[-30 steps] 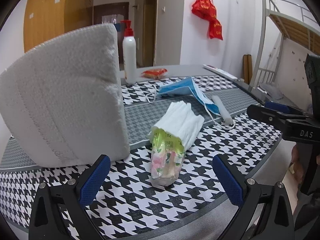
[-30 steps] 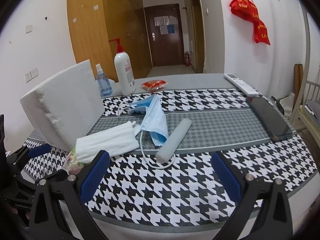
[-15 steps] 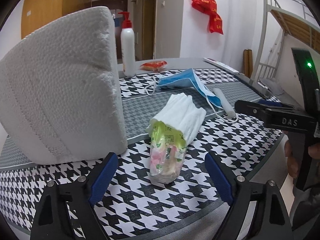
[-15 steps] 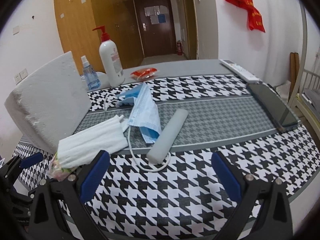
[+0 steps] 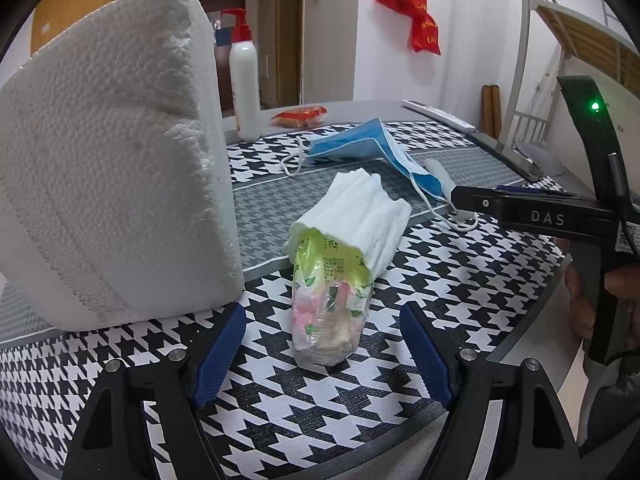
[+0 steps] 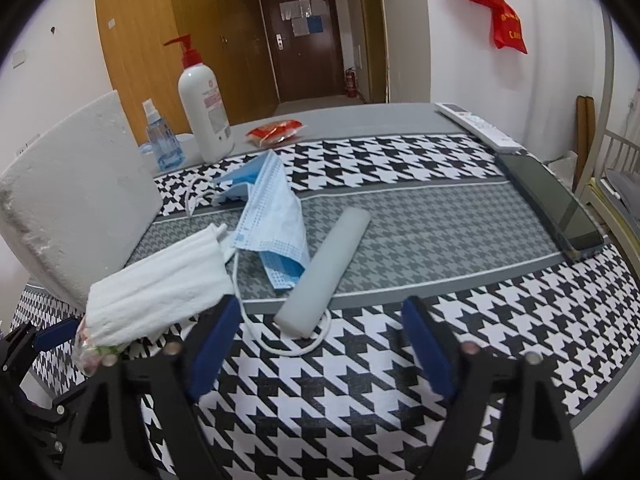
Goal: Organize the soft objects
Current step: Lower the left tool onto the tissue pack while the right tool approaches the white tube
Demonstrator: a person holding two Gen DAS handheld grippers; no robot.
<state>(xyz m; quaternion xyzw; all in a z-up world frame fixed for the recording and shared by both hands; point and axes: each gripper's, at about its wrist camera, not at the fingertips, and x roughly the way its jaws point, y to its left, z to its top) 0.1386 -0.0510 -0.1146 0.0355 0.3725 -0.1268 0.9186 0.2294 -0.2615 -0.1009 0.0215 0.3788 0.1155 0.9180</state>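
Note:
A tissue pack (image 5: 328, 280), with white tissues sticking out of its green wrapper, lies on the houndstooth cloth. Its near end sits between the fingers of my left gripper (image 5: 320, 344). The jaws are closing, and the blue pads stand clear of the pack. Blue face masks (image 6: 276, 216) lie crumpled mid-table beside a grey foam roll (image 6: 324, 272). My right gripper (image 6: 320, 340) hovers at the roll's near end and a white ear loop. Its jaws are closing too, and the pads touch nothing. The tissue pack (image 6: 160, 288) and left gripper (image 6: 48, 332) show at the lower left.
A big white foam block (image 5: 112, 168) stands left of the pack. At the back are a pump bottle (image 6: 204, 116), a small spray bottle (image 6: 160, 140) and a red snack packet (image 6: 276, 132). A remote (image 6: 476, 124) and a dark phone (image 6: 552, 208) lie along the right edge.
Both pairs of jaws have narrowed. The right gripper has sunk and moved in toward the grey roll. The left gripper has edged closer to the tissue pack.

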